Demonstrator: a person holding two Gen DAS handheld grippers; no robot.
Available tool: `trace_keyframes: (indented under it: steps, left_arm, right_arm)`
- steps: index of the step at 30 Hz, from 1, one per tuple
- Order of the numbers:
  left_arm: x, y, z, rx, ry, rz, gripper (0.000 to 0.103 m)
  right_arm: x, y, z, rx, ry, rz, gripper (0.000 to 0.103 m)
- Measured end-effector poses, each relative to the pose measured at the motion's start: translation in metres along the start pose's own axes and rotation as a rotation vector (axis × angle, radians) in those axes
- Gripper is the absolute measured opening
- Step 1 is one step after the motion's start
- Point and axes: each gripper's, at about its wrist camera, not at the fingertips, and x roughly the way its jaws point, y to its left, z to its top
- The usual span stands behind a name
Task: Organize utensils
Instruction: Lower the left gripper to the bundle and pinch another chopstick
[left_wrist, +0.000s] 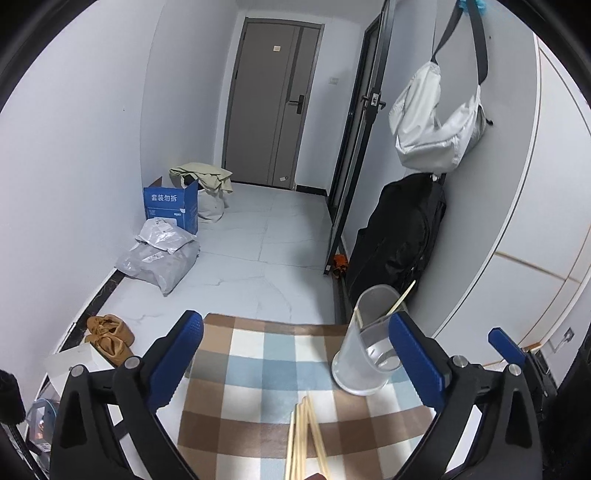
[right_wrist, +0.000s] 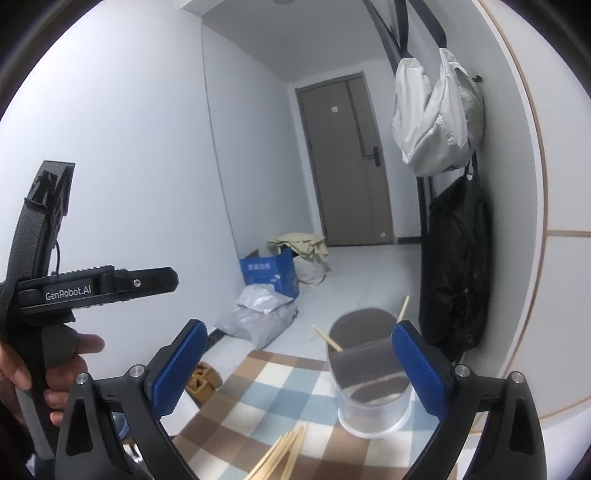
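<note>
Jaws spread wide, both empty: left gripper (left_wrist: 295, 369), right gripper (right_wrist: 295, 369). Loose chopsticks (left_wrist: 304, 439) lie flat on checked cloth (left_wrist: 258, 369), likely awaiting pickup. Clear holder (left_wrist: 369, 343) stands upright beside, two sticks already in.

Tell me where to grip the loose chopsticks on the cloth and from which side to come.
Grip the chopsticks near the far tips, where they bunch together, coming from above with the left gripper, whose open jaws already straddle them. They lie flat on the checked cloth, pointing away, so close across the bundle. The near ends are cut off by the frame.
</note>
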Motion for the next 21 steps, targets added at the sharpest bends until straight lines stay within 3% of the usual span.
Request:
trace_keyframes:
  steps: [7,21]
  left_arm:
    - [0.013,0.016,-0.035,0.007,0.059,0.028,0.098]
    - [0.093,0.032,-0.111,0.046,0.392,0.065,0.098]
  right_arm:
    - [0.006,0.003,-0.035,0.015,0.023,-0.048,0.103]
    - [0.021,-0.002,-0.082,-0.004,0.121,-0.127,0.103]
